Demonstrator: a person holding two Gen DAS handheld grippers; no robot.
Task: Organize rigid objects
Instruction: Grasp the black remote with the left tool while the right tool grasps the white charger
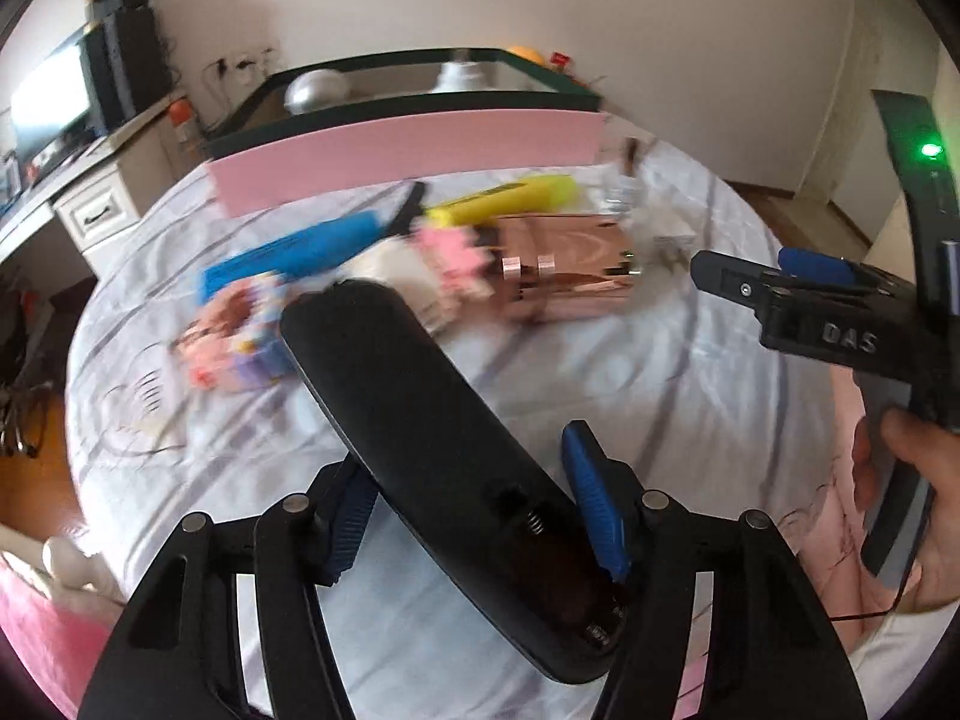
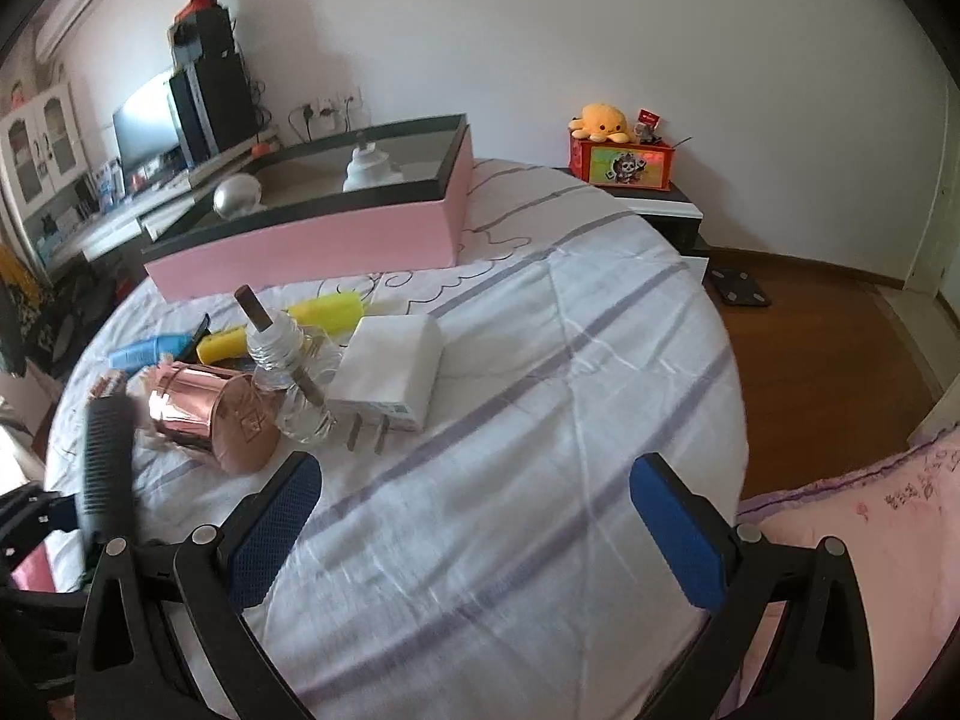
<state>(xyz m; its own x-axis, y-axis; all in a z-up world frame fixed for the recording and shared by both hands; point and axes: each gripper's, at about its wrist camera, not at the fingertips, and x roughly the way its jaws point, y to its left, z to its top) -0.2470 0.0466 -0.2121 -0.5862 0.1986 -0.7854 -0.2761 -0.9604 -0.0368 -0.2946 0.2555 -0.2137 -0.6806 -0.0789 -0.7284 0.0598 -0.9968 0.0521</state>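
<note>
A long black remote control (image 1: 420, 396) with its battery bay uncovered lies lengthwise between the blue pads of my left gripper (image 1: 468, 456), which is shut on it above the bed. The right wrist view shows the same remote (image 2: 108, 456) standing up at the far left, button side visible. My right gripper (image 2: 474, 468) is open with only bedsheet between its pads; a person's hand (image 1: 912, 480) holds it at the right. Ahead lies a cluster: rose-gold can (image 2: 210, 414), glass diffuser bottle (image 2: 294, 372), white plug charger (image 2: 390, 372), yellow item (image 2: 330, 309), blue tube (image 2: 150, 351).
A pink box (image 2: 312, 246) with a dark rim stands at the back of the bed, holding a silver ball (image 2: 237, 195) and a white jar (image 2: 366, 171). Pink toy boxes (image 1: 240, 336) lie at the left. A nightstand (image 2: 654, 198) and wooden floor (image 2: 828, 348) lie to the right.
</note>
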